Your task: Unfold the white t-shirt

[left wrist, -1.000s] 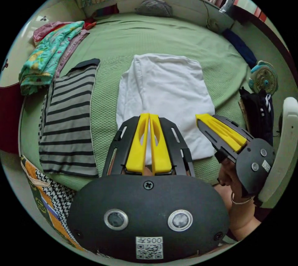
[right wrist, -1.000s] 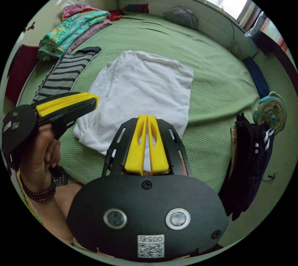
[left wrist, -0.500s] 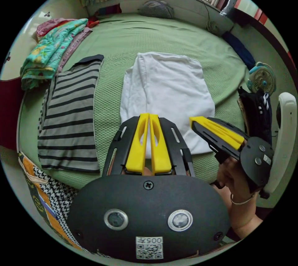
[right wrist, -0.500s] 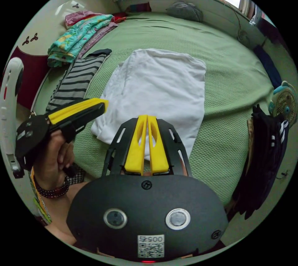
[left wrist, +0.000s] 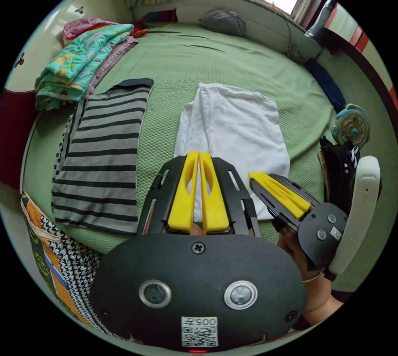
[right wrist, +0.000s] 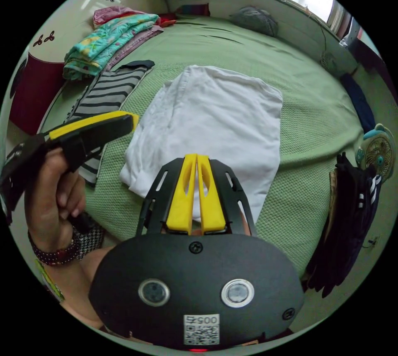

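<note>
White t-shirt (left wrist: 232, 132) lies folded on the green bedspread (left wrist: 199, 57), just beyond your fingertips. Your left gripper (left wrist: 199, 156) and right gripper (right wrist: 196, 158) both have their jaws pressed together, gripping nothing. A striped garment (left wrist: 103, 157) lies left of them.

Left tool (right wrist: 132, 120) and right tool (left wrist: 253, 178) now closer together, nearer the white t-shirt (right wrist: 215, 123).
</note>
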